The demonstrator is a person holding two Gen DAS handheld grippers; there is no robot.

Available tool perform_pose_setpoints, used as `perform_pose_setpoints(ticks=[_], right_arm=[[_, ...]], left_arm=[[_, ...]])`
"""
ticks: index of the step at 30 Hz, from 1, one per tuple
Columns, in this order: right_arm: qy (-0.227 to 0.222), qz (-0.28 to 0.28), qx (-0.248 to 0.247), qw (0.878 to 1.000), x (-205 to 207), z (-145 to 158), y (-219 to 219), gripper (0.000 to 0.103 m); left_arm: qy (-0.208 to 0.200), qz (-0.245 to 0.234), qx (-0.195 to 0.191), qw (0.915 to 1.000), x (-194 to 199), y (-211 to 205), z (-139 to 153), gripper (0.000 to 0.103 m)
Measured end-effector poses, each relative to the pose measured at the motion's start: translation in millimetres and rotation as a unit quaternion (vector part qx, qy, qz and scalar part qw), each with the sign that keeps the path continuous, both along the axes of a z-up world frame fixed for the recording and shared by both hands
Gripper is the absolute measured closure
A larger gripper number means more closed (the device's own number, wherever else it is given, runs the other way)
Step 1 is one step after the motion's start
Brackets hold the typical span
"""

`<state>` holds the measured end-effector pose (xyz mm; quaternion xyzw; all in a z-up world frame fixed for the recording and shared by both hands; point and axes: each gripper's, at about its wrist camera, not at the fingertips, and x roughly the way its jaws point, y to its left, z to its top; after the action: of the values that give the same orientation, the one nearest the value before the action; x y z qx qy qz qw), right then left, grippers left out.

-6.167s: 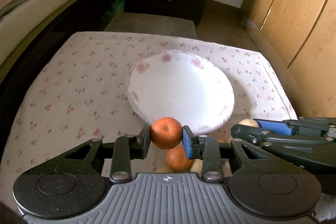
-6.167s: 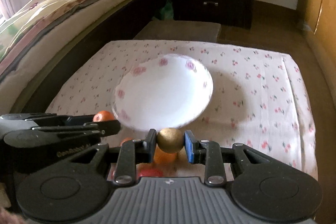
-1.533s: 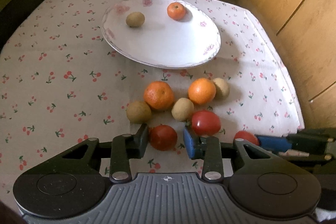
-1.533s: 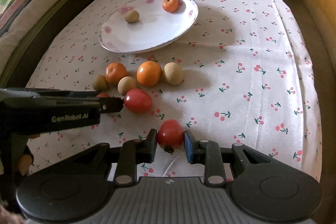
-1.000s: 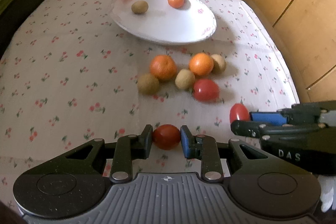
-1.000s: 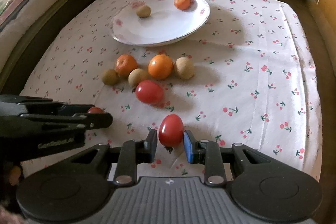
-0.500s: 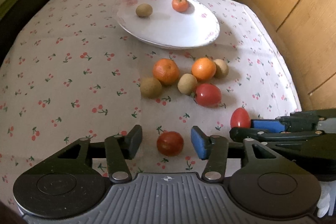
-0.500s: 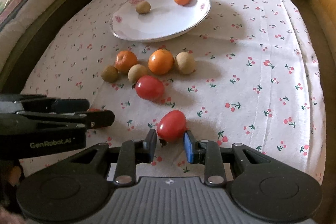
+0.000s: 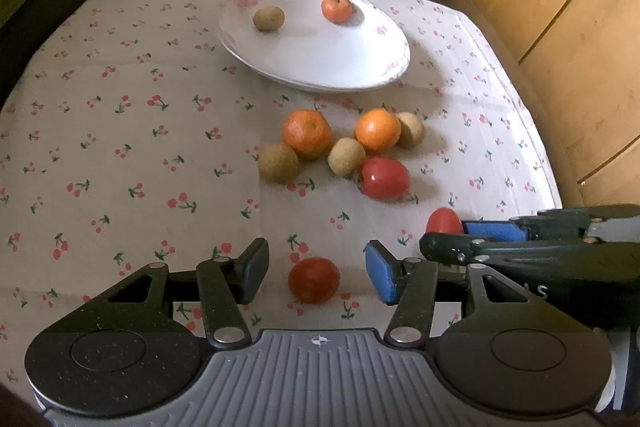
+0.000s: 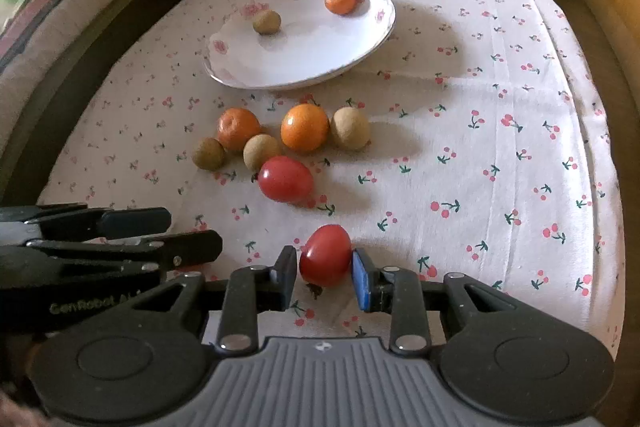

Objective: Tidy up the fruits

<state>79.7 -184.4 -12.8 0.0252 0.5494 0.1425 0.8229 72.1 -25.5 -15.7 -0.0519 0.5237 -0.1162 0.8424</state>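
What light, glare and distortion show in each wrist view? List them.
Left wrist view: fisheye curves the cherry-print tablecloth; dark corners; glare spot on the red tomato beside the oranges. Right wrist view: same barrel distortion; daylight from the left, fruit shadows falling right; the white flowered plate looks bright, slightly soft.

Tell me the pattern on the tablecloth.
Small red cherries with green stems on a pale tablecloth, clearest in the right wrist view.

Left gripper point(image 9: 316, 269) standing wide around a red tomato point(image 9: 314, 280) on cherry-print cloth point(image 9: 120, 147); white plate point(image 9: 352, 67) at twelve o'clock
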Motion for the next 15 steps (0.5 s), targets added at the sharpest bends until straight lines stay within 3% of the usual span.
perform_pose_setpoints(ticks=[9, 12, 15], right_arm=[[-0.006, 0.004, -0.011, 1.0, 1.6, -1.8, 1.1, 0.072], [-0.013, 0.01, -0.024, 1.0, 1.5, -1.7, 3.4, 0.072], [-0.02, 0.02, -0.041, 0.999, 0.0, -0.8, 7.4, 0.073]], left_arm=[[0.002, -0.006, 0.019, 0.9998, -0.7, -5.4, -6.7, 0.044], [-0.003, -0.009, 0.036, 0.9993, -1.6, -8.2, -6.8, 0.057], [-0.003, -0.008, 0.039, 0.9992, -1.5, -7.2, -7.3, 0.062]])
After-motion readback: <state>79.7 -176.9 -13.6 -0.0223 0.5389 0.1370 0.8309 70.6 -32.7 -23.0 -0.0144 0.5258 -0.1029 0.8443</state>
